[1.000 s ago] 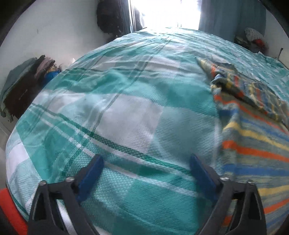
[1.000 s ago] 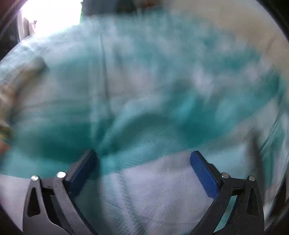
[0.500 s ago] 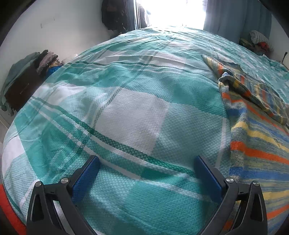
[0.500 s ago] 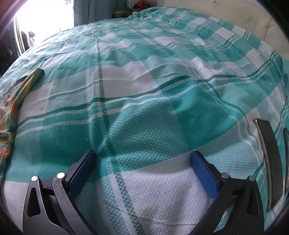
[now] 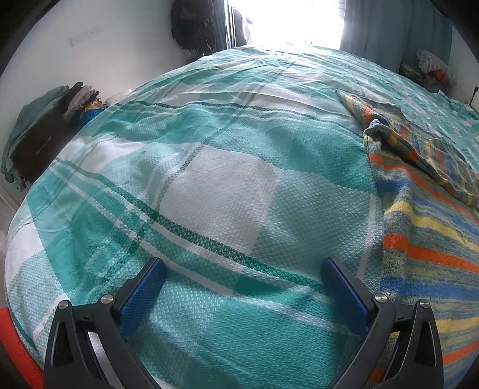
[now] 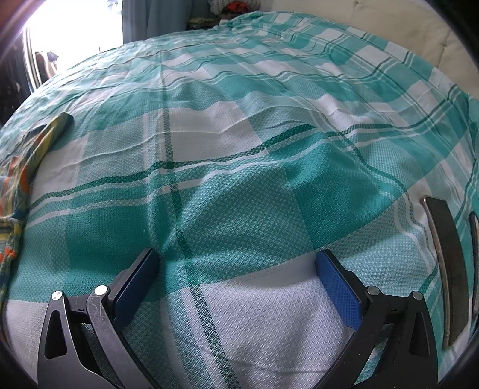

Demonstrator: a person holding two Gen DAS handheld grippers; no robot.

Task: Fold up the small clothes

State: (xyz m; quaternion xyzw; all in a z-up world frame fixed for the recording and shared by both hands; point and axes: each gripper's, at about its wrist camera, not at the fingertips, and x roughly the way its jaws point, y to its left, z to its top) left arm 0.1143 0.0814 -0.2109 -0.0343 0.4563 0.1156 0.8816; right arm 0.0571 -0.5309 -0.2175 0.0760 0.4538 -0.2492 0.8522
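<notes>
Now both views sharp; left claw (image 5: 242, 287), right claw (image 6: 236, 275) spread empty; striped garment (image 5: 425, 215) unmoved.

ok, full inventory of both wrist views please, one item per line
striped knit garment: 1, orange, blue, yellow and grey, right side of left view, far left edge of right view, lying on the cover
teal and white checked bed cover: 1, fills both views
pile of dark and grey clothes: 1, by the wall, left of the bed
blue-grey curtain: 1, by the bright window
dark flat objects with metal edge: 2, on the cover, right edge of right view, unidentifiable
left gripper: 1, black with blue pads, open, over the cover
right gripper: 1, same, open
</notes>
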